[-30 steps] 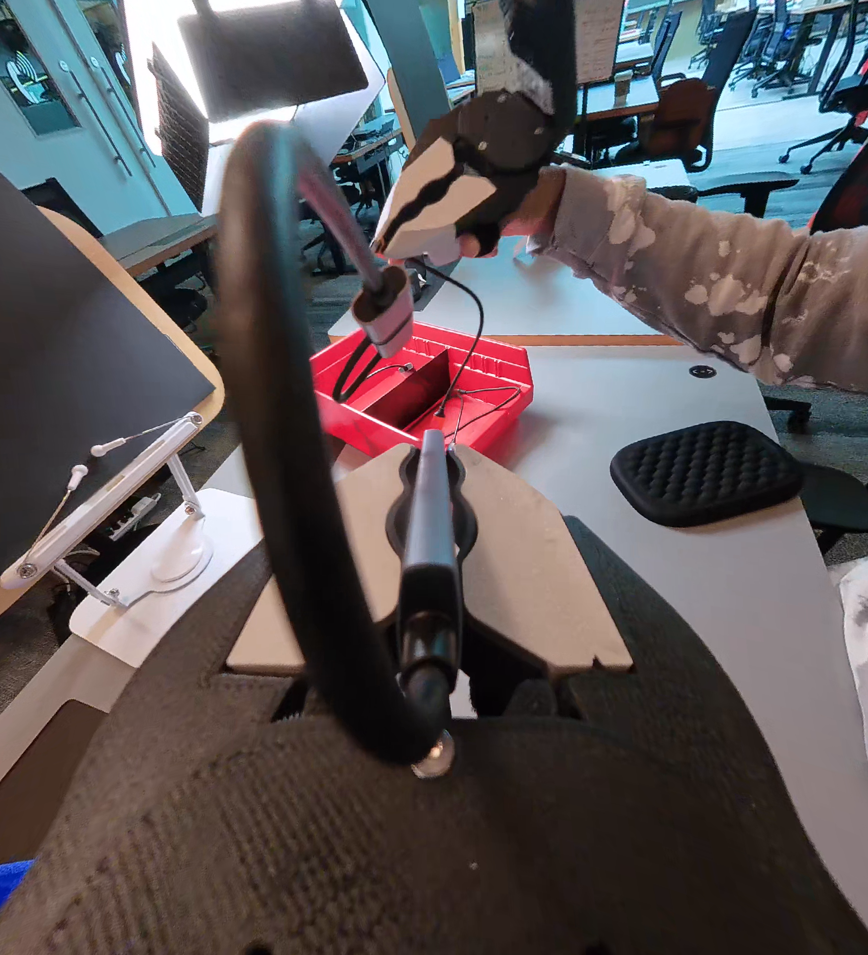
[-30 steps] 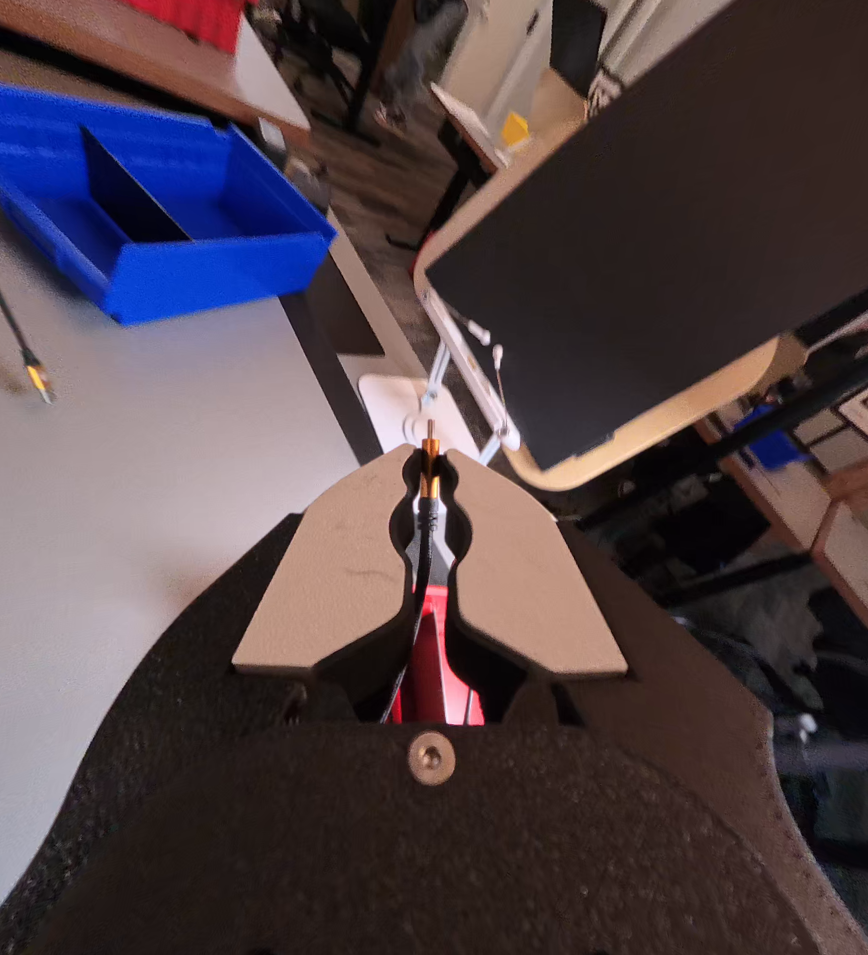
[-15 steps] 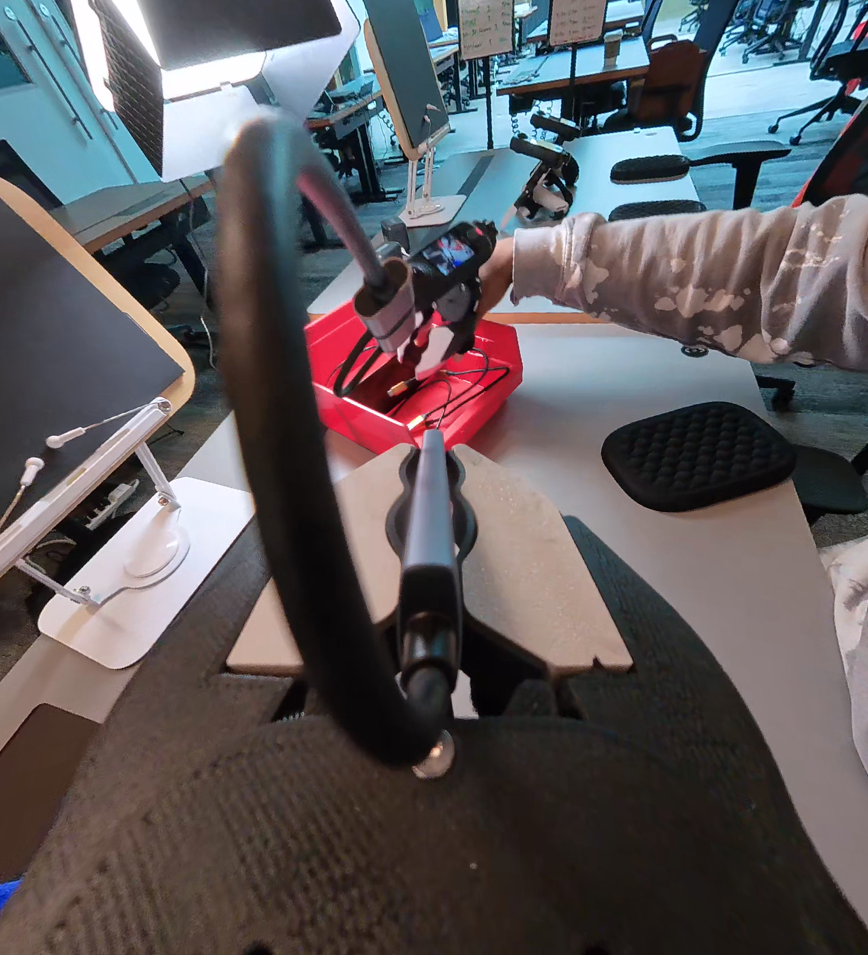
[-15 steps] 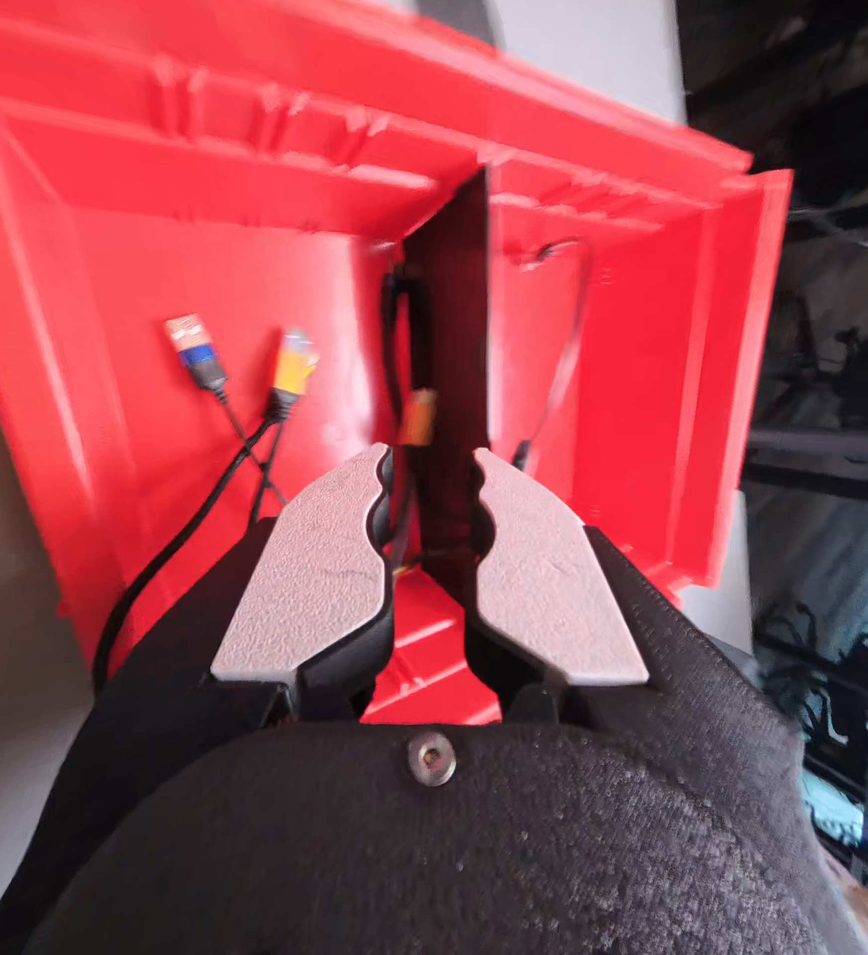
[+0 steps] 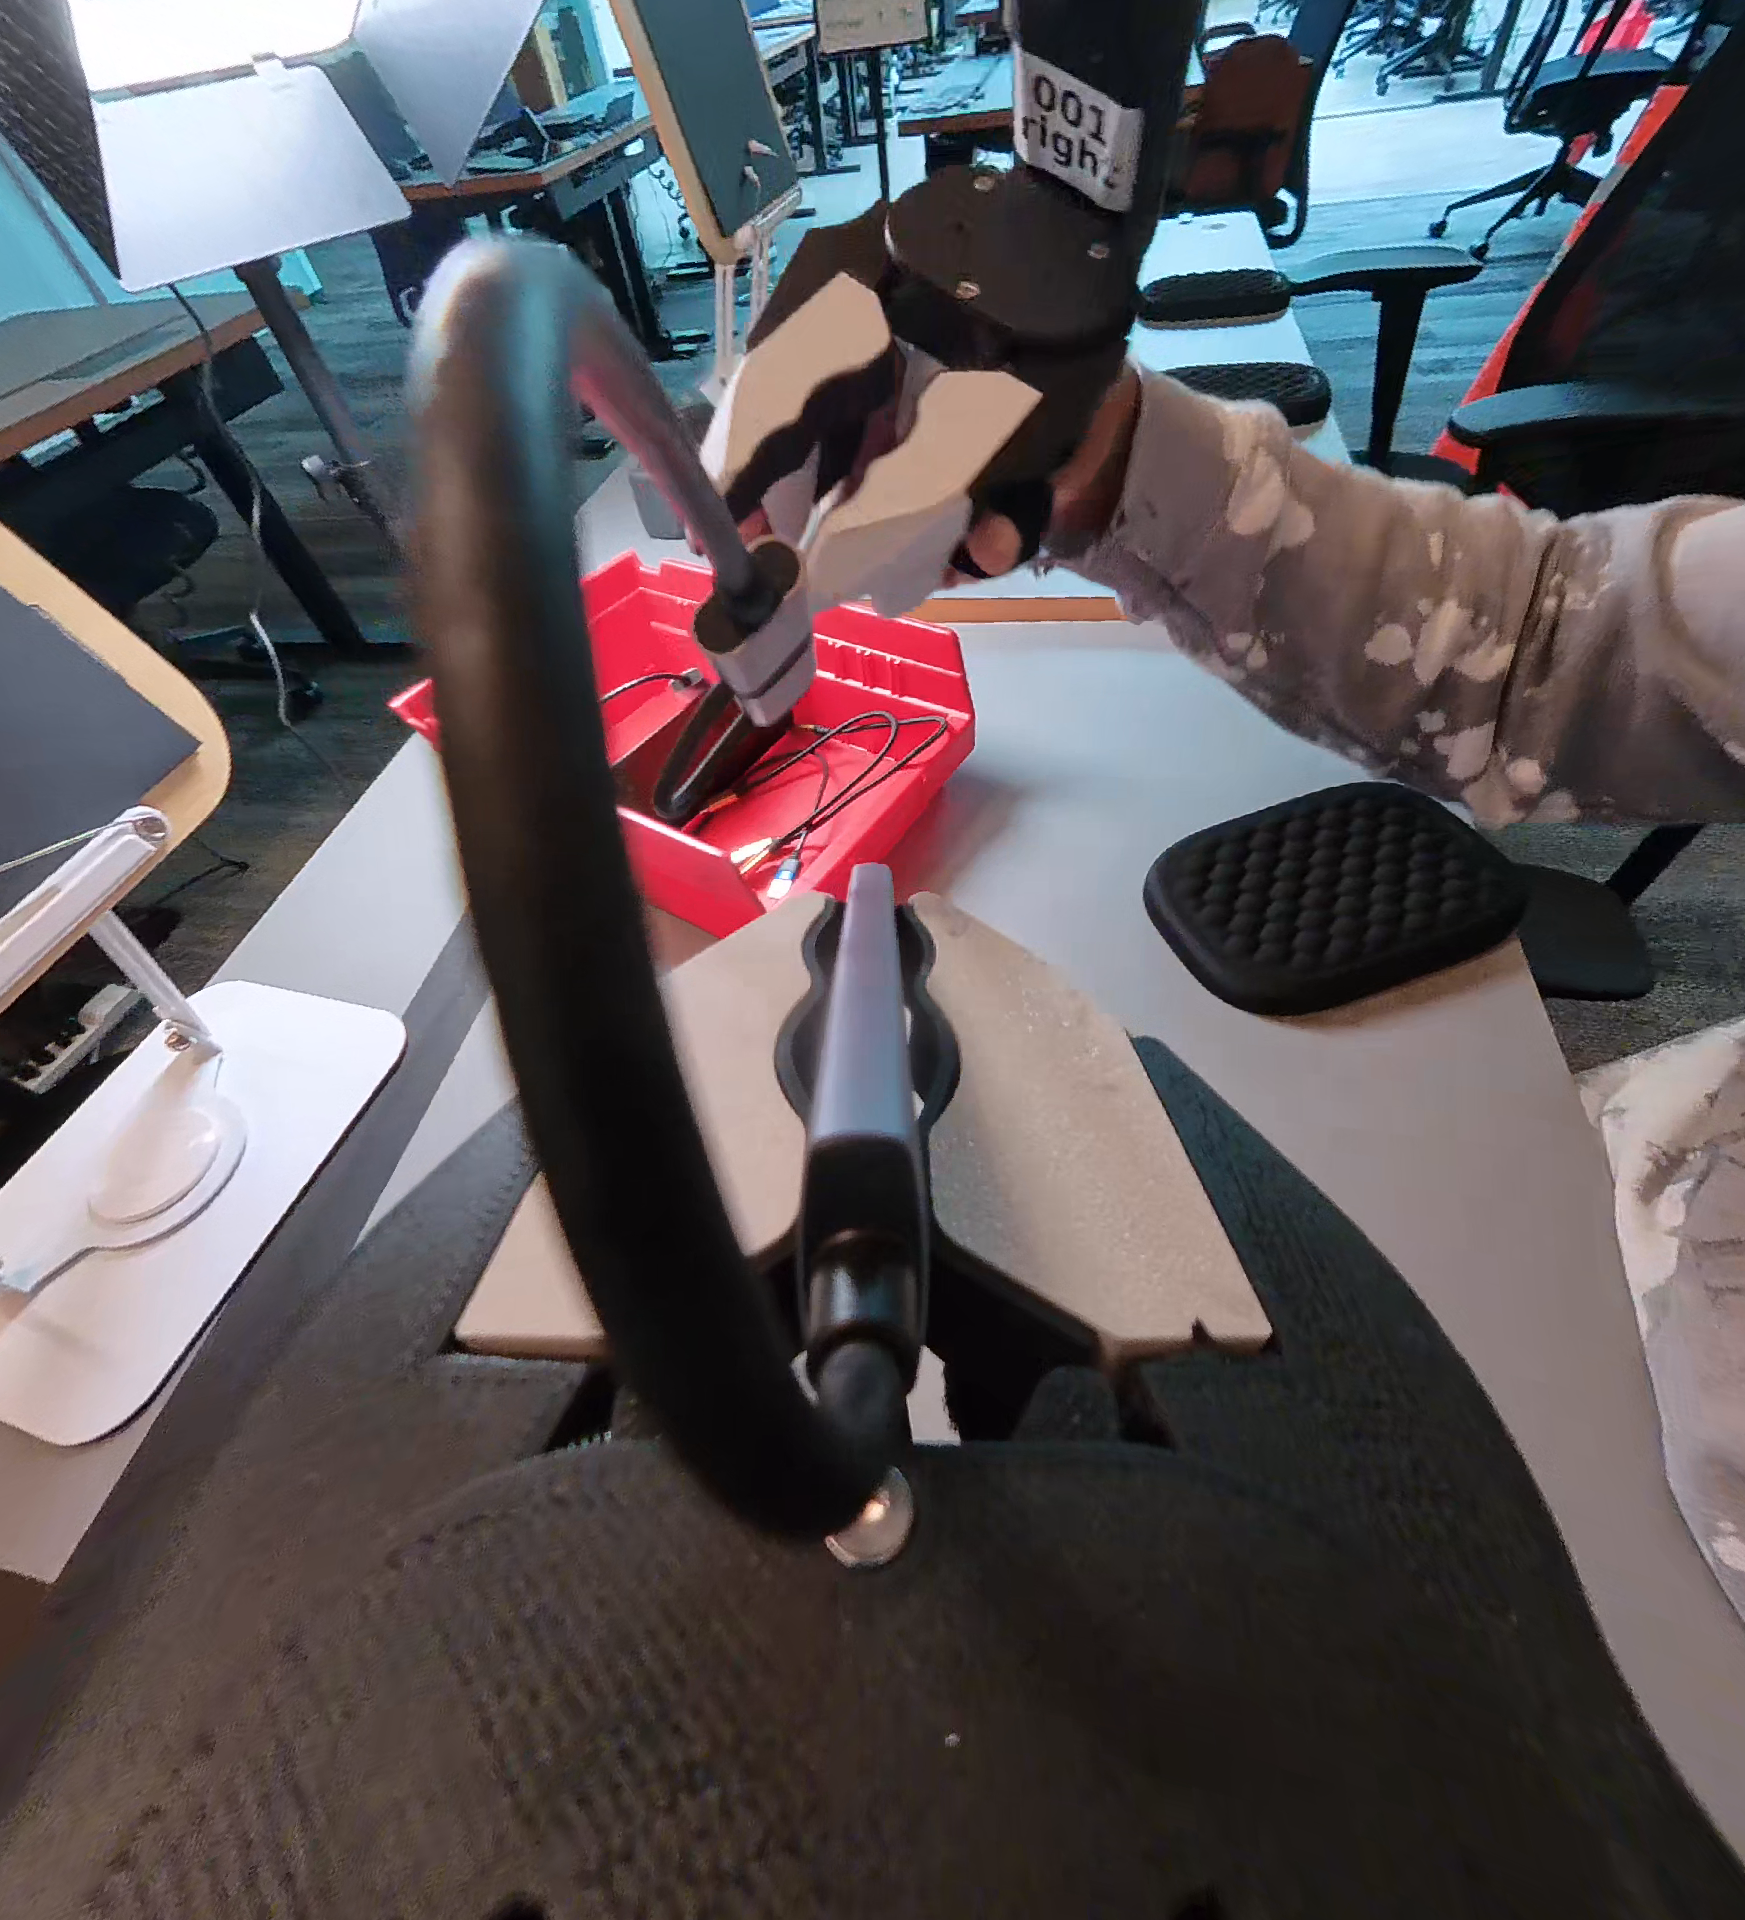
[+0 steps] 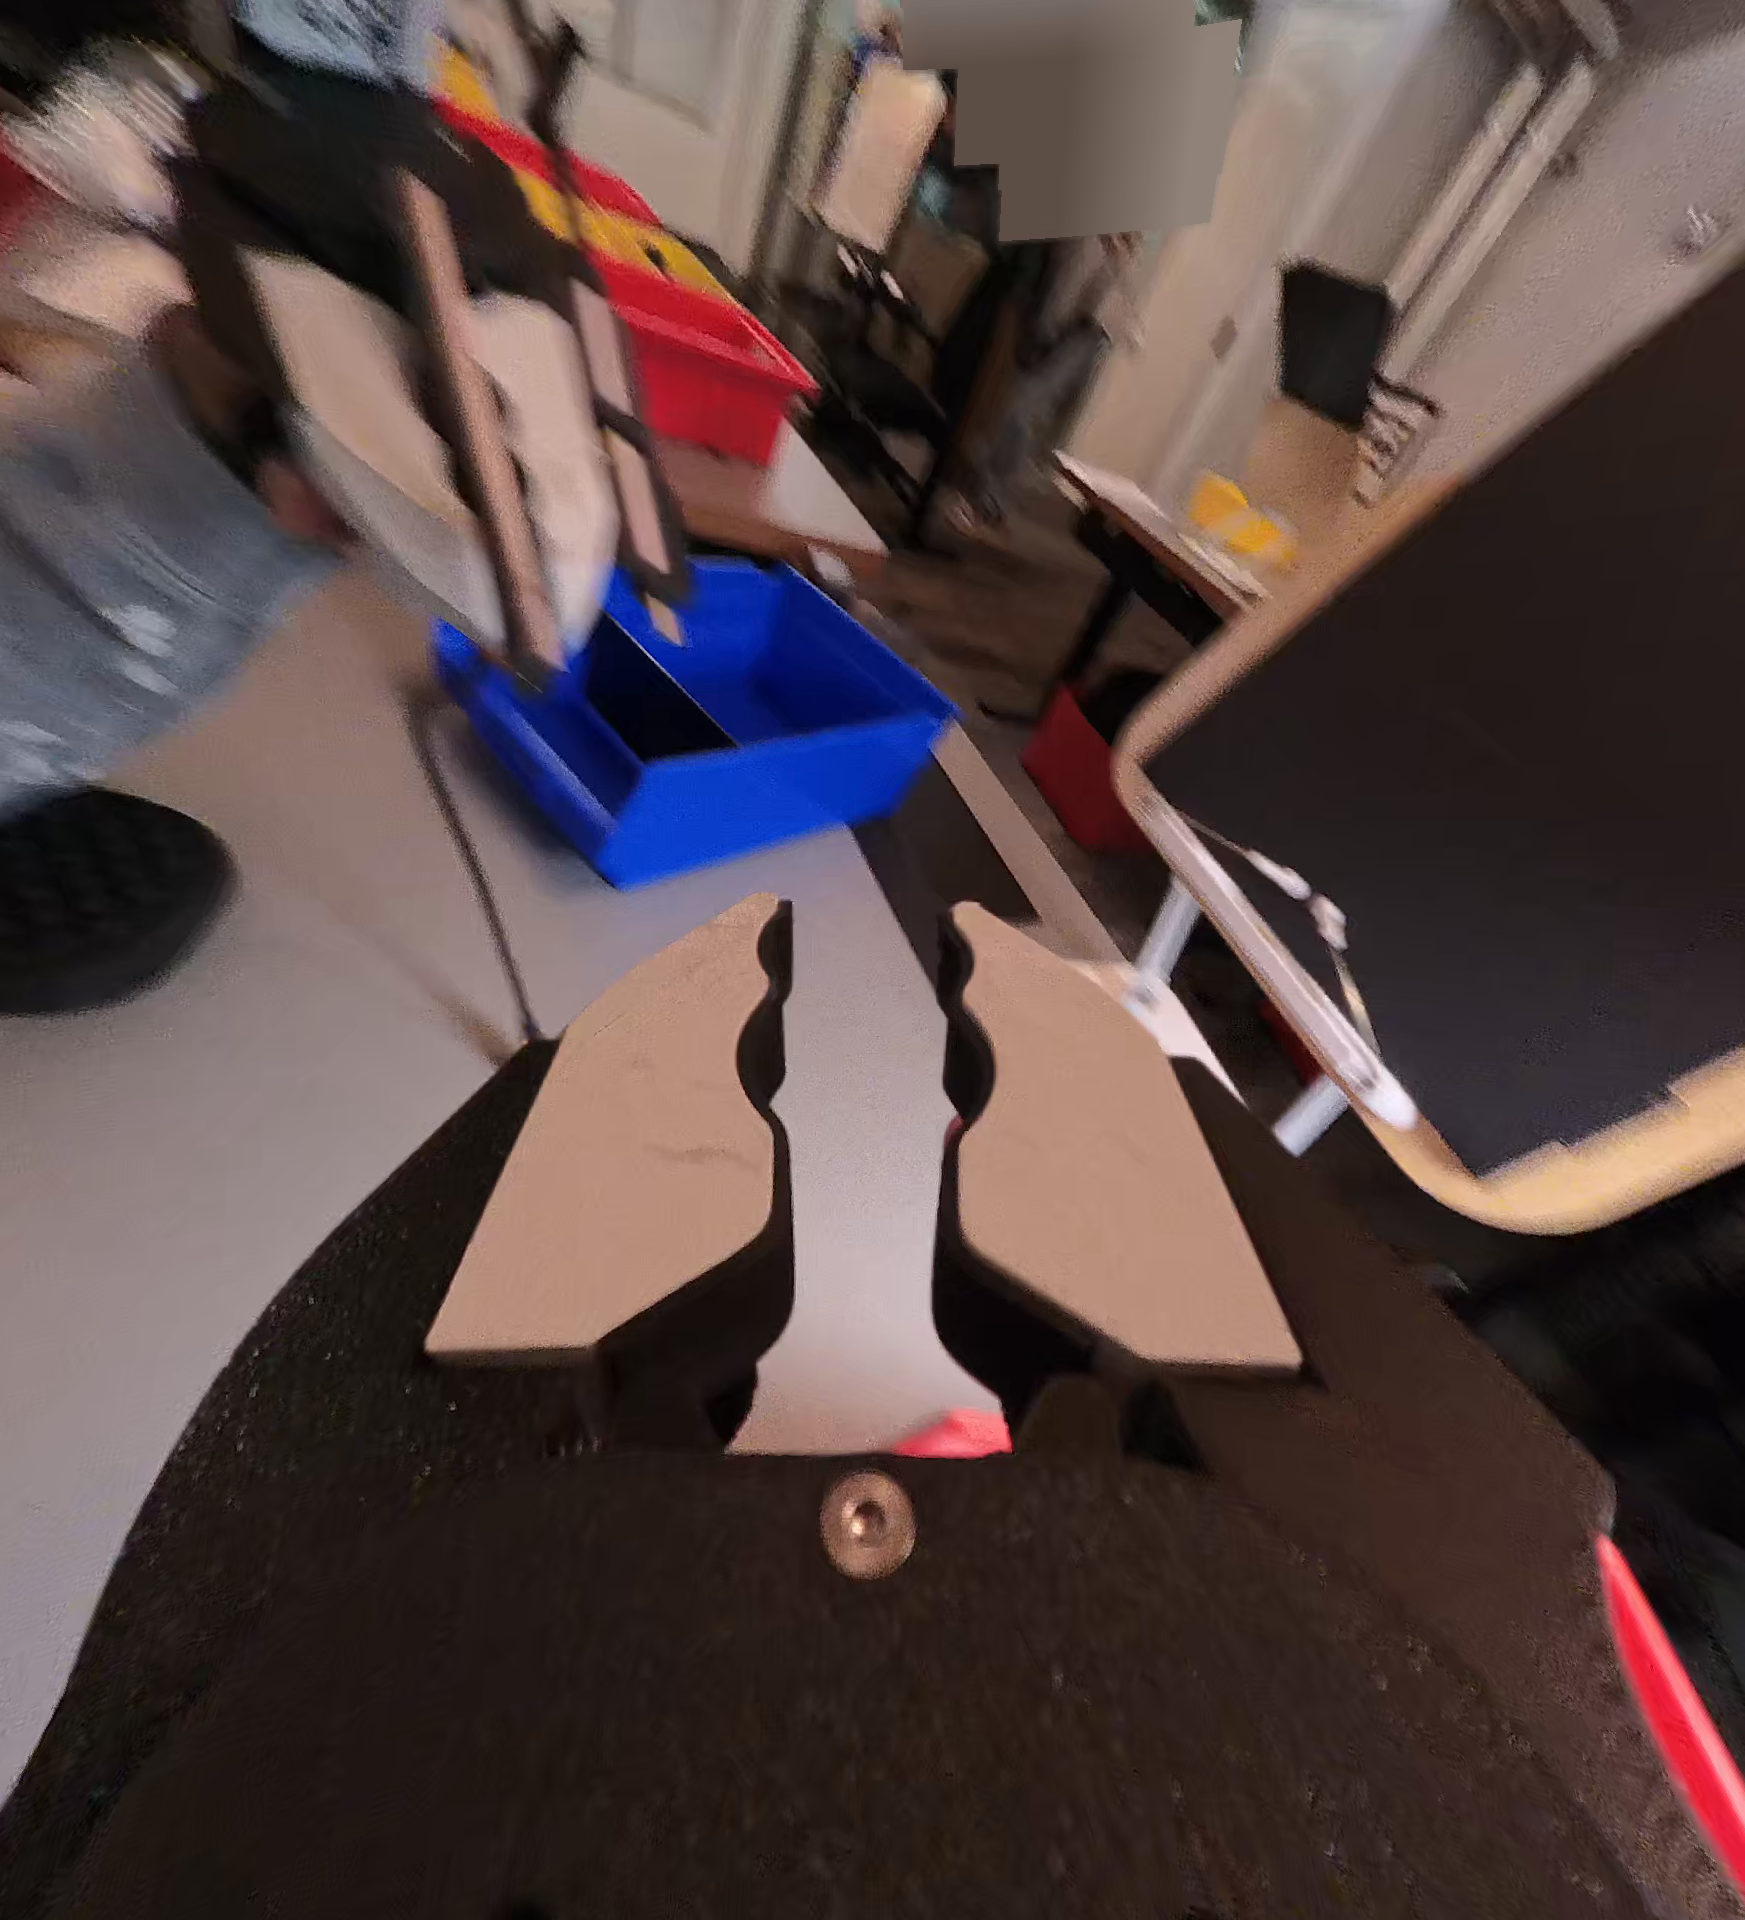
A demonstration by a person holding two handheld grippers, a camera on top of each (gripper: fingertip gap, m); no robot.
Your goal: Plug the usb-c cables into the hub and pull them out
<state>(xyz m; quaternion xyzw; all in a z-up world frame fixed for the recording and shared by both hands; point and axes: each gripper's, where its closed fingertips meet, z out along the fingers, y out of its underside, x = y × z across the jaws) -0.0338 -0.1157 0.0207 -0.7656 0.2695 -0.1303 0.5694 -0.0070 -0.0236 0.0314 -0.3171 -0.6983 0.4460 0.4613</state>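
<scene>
My left gripper (image 5: 868, 914) is shut on the slim grey hub (image 5: 863, 1039), held on edge between the fingers. The hub's thick black cable (image 5: 504, 831) loops up and over, ending in a grey plug (image 5: 759, 649) above the red bin (image 5: 909, 821). Thin black usb-c cables (image 5: 847, 753) lie in that bin. My right gripper (image 6: 863, 935) is open and empty. In the left wrist view it (image 5: 780, 514) hangs above the red bin, beside the hub's cable. The right wrist view shows the left gripper (image 6: 535, 623), blurred, with the hub (image 6: 473, 436).
A black wrist pad (image 5: 1325, 894) lies on the grey table (image 5: 1107, 727), right of the red bin. A blue bin (image 6: 743, 727) stands at the table's far end. A black board on a white stand (image 5: 120, 1143) sits left. A loose thin cable (image 6: 473, 862) lies on the table. Left tips to right tips: about 11 cm.
The right gripper, shut on a usb-c plug a second ago, dipped into the red bin, opened and let it go, then rose empty. The left gripper still holds the hub.
</scene>
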